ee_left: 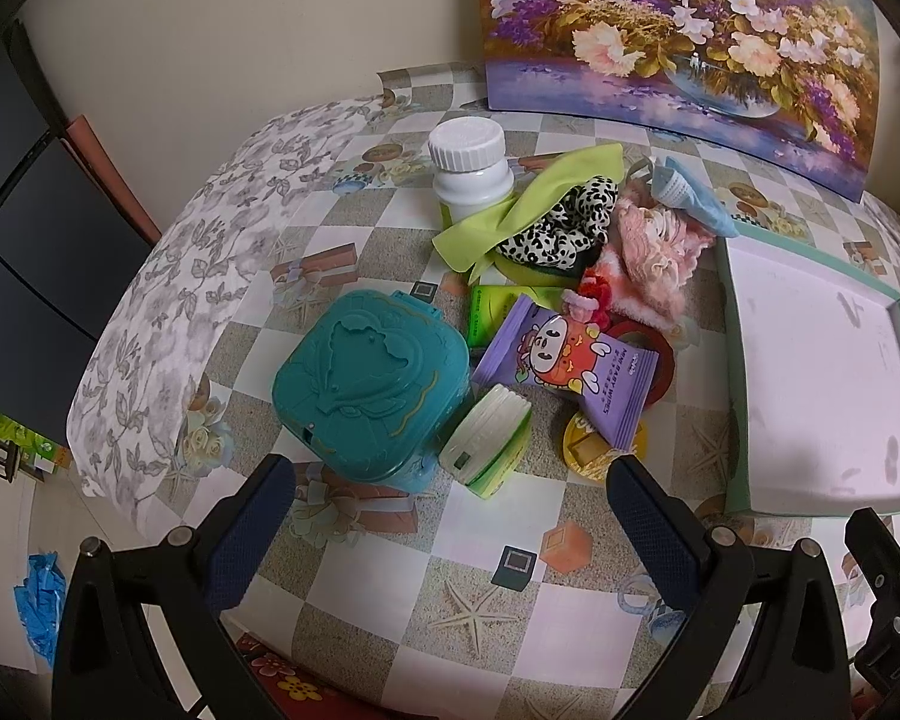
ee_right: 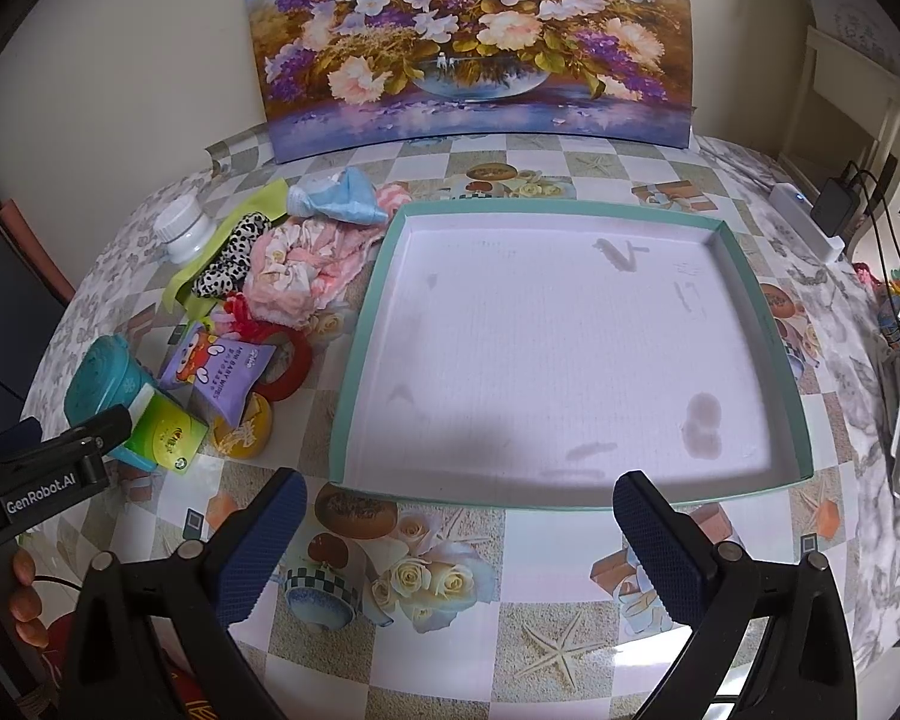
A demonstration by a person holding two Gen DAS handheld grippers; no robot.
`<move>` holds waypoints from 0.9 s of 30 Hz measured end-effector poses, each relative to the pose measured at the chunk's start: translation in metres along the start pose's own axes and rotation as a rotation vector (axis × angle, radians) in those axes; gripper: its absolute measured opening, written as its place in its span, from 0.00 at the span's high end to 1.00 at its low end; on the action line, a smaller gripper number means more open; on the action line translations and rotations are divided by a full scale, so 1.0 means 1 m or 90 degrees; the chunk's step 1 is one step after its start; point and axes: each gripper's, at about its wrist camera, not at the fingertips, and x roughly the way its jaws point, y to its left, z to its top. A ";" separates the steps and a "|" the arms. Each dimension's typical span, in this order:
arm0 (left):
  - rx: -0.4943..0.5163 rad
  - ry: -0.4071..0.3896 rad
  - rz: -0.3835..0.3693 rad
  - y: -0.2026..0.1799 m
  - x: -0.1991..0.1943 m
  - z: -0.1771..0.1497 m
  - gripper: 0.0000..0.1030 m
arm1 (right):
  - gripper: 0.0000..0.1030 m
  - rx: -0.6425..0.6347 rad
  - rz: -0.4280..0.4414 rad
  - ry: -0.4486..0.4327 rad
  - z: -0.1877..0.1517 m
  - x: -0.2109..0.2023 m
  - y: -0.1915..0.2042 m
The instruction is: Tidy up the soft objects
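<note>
Both tools spread apart, gripping nothing, above the bench (ee_right: 462,630).
Left tool (ee_left: 450,516) faces the soft pile (ee_left: 648,240) at centre; only the right tool (ee_right: 459,525) view shows the whole tray (ee_right: 786,360), bare inside.

Teal case (ee_left: 371,381), white bottle (ee_left: 471,165), lime-green cloth (ee_left: 513,204), black-and-white leopard-spot scrunchie (ee_left: 561,228), pink frilly fabric (ee_left: 654,246), light-blue cloth (ee_left: 690,195), purple cartoon wipes packet (ee_left: 570,372), teal-rimmed white tray (ee_right: 570,354), beige-white checked tabletop (ee_right: 510,588) with starfish and roses, dark-blue fingers (ee_right: 258,546).
</note>
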 end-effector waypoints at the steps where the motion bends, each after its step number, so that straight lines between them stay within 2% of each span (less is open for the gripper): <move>1: 0.000 0.000 0.000 0.000 0.000 0.000 0.00 | 0.00 0.000 0.000 0.000 0.000 0.000 0.000; 27: 0.001 0.004 0.001 -0.001 0.000 0.003 0.00 | 0.00 -0.002 -0.002 0.002 -0.001 0.002 0.002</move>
